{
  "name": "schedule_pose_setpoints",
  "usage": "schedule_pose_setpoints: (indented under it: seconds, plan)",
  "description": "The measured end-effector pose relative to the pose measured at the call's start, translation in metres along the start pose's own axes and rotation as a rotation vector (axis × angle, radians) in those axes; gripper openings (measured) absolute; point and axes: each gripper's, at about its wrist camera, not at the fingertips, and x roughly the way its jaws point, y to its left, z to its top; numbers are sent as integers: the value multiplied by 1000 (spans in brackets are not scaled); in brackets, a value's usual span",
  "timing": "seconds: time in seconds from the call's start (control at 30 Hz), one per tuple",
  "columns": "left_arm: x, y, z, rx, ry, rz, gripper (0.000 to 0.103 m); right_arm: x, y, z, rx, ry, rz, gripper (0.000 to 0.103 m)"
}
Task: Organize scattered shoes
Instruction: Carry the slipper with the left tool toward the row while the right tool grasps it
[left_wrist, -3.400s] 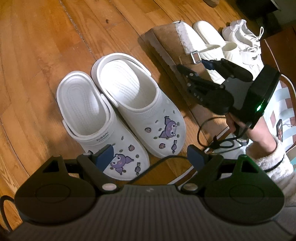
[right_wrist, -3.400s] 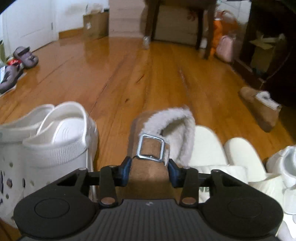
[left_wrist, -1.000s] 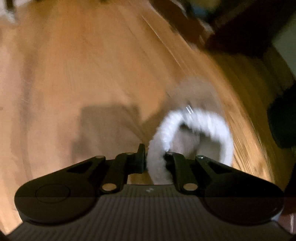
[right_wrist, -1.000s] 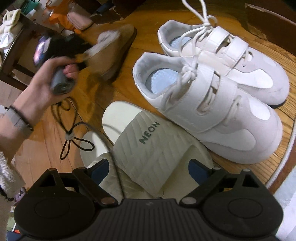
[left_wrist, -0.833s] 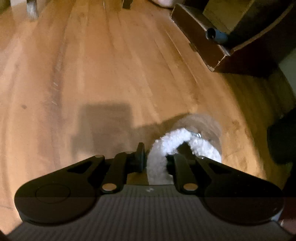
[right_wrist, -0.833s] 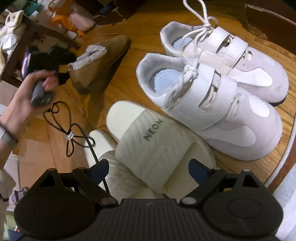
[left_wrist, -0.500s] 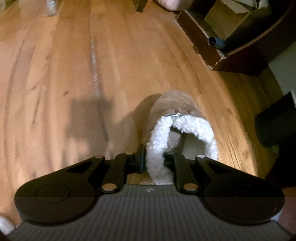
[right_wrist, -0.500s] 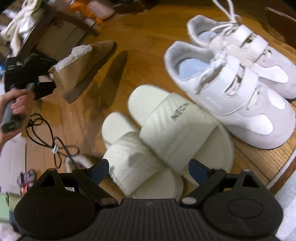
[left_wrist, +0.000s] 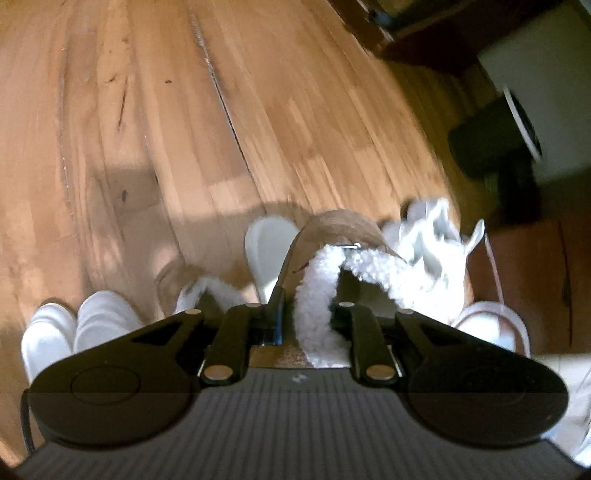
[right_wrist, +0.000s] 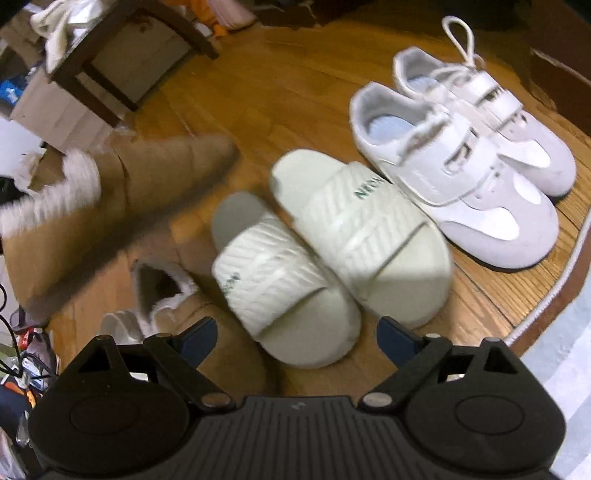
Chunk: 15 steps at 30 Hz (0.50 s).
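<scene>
Two grippers in play. Left gripper (left_wrist: 310, 321): jaws opening but pads still pinch the fleece collar of the tan slipper (left_wrist: 332, 236), which hangs toe-down above the floor (left_wrist: 258, 110), over the shoe row. Blurred in the right wrist view (right_wrist: 122, 206). Its mate, the second tan slipper (right_wrist: 177, 295), lies on the floor below, next to the cream slides (right_wrist: 332, 236). White sneakers (right_wrist: 472, 147) sit paired beside the slides. White clogs (left_wrist: 74, 325) at the left end of the row. Right gripper (right_wrist: 295, 339): jaws spread wide, nothing between them, hovering above the slides.
</scene>
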Motion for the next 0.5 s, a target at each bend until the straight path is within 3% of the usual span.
schedule_pose_setpoints:
  seconds: [0.13,0.2,0.23,0.27,0.37,0.47,0.5]
  plan:
    - [19,-1,0,98,93,34,19,-1,14,-12,-86,-40,-51,96]
    - [29,8,-15,96,147,39,25,-6,21,-16,-153,-70,-53,96]
    - [28,13,-24,95,164,34,35,-13,26,-18,-217,-100,-39,96]
    - [6,16,-41,104,161,18,45,-19,31,-20,-284,-130,-21,96]
    - [-31,33,-68,156,107,13,58,-28,45,-20,-467,-198,48,96]
    - [-59,41,-87,201,82,58,73,-25,67,-16,-662,-175,97,94]
    - [-63,43,-94,220,87,82,73,-24,75,-15,-734,-165,107,94]
